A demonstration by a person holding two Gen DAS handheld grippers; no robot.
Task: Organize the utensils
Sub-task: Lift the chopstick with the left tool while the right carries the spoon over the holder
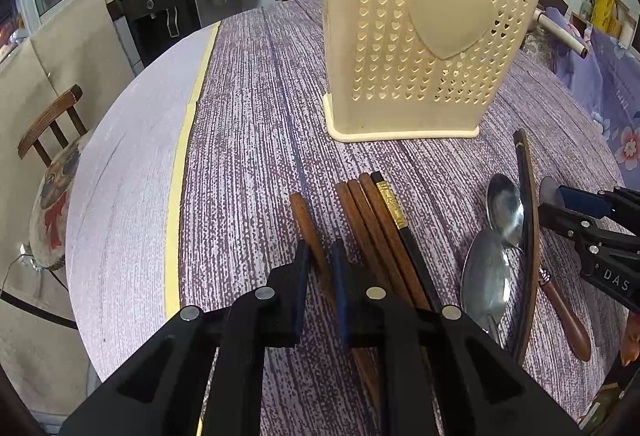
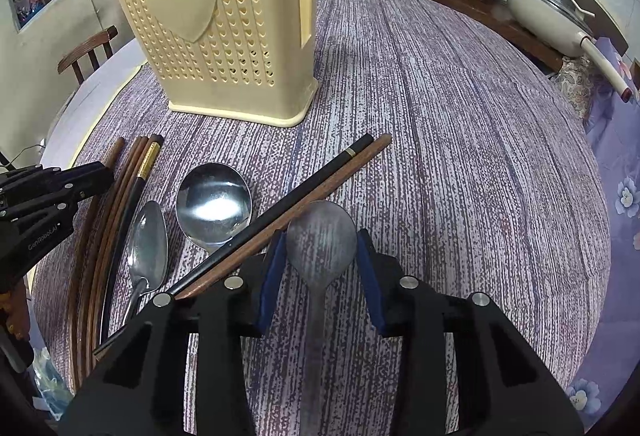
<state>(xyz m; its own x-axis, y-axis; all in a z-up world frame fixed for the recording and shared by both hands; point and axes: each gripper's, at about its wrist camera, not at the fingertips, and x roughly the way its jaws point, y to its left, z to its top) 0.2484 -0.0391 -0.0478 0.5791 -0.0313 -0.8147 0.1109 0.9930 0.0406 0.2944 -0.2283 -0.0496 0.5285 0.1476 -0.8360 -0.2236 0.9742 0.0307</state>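
Left gripper [image 1: 320,256] clamped on a round brown wooden chopstick [image 1: 306,220], blue pads tight to its shaft. Right gripper [image 2: 322,248] straddling a dull matte spoon [image 2: 321,232], bowl between the pads (contact unclear). Both utensils flat on the woven purple cloth [image 2: 440,116], near the table's front edge. Perforated cream plastic holder [image 2: 216,28], embossed heart, upright toward the far edge. Two glossy steel spoons [image 2: 214,204] and more chopsticks [image 2: 136,172] between the grippers.
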